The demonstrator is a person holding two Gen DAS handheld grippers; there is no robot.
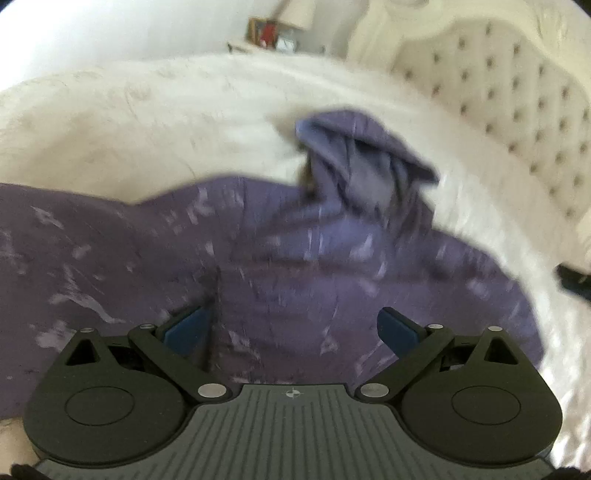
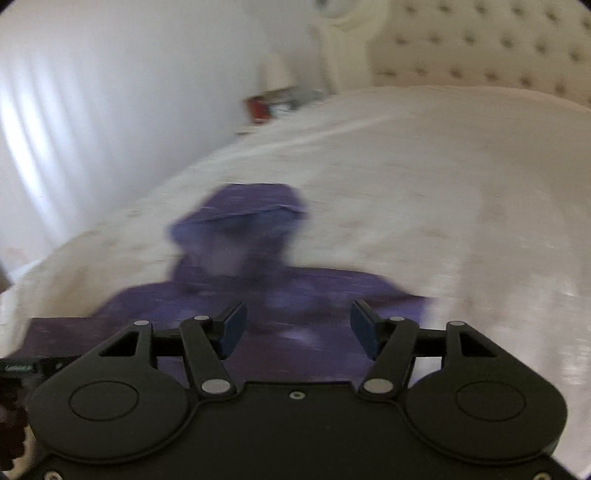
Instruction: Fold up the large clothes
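Note:
A purple hooded garment (image 1: 258, 258) with pale marks lies spread on a cream bed (image 1: 129, 122). Its hood (image 1: 365, 162) points toward the headboard. My left gripper (image 1: 291, 328) is open and empty, just above the garment's body. In the right wrist view the same garment (image 2: 280, 295) lies ahead, its hood (image 2: 240, 221) further on. My right gripper (image 2: 297, 326) is open and empty over the garment's near part. Both views are blurred.
A tufted cream headboard (image 1: 517, 103) stands at the right. A nightstand with a lamp and small items (image 1: 273, 33) is beyond the bed, near a white wall (image 2: 92, 92). The bed cover (image 2: 443, 184) stretches to the right.

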